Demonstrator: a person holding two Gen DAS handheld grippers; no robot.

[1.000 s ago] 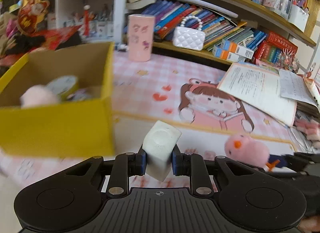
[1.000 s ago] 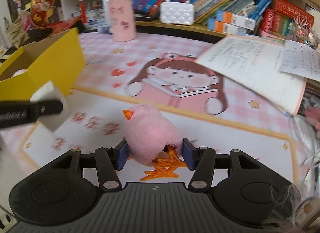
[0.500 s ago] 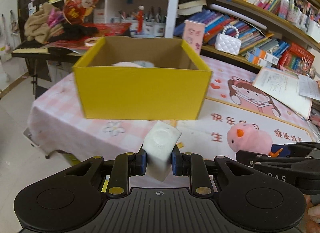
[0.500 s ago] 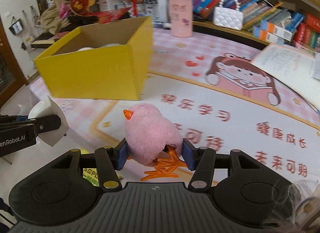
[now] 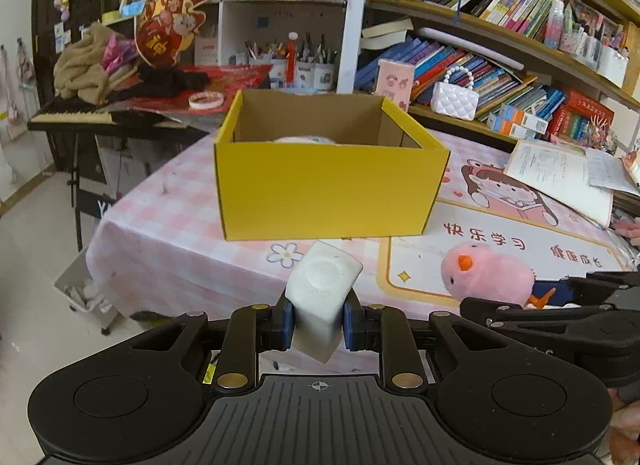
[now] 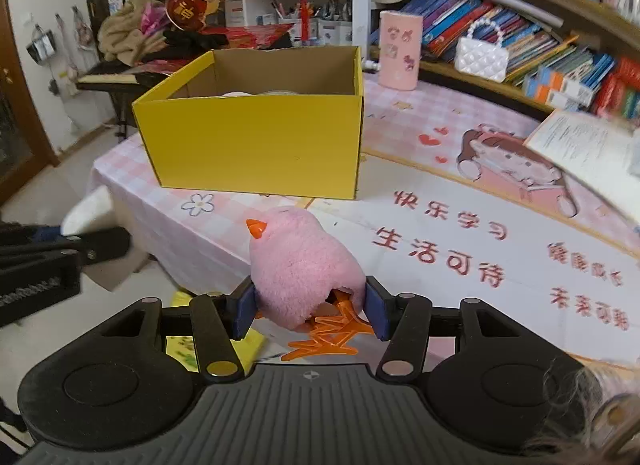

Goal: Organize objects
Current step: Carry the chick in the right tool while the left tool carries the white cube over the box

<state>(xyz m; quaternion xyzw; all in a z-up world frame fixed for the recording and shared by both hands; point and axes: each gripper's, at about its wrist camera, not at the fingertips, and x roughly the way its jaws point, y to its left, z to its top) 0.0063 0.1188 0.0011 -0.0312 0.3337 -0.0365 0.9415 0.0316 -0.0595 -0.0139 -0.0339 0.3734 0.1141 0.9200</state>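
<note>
Left gripper [image 5: 318,323] clamps white block [image 5: 322,291]; right gripper [image 6: 310,311] clamps pink chick [image 6: 300,265].

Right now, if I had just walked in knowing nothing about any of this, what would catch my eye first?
Probably the bright yellow box, open-topped on the pink checked tablecloth, with something pale just showing inside. Next, the fluffy pink chick toy with its orange beak, pinched in the right gripper near the table's front edge. Beside it, the left gripper clamps a small white block, tilted.
</note>
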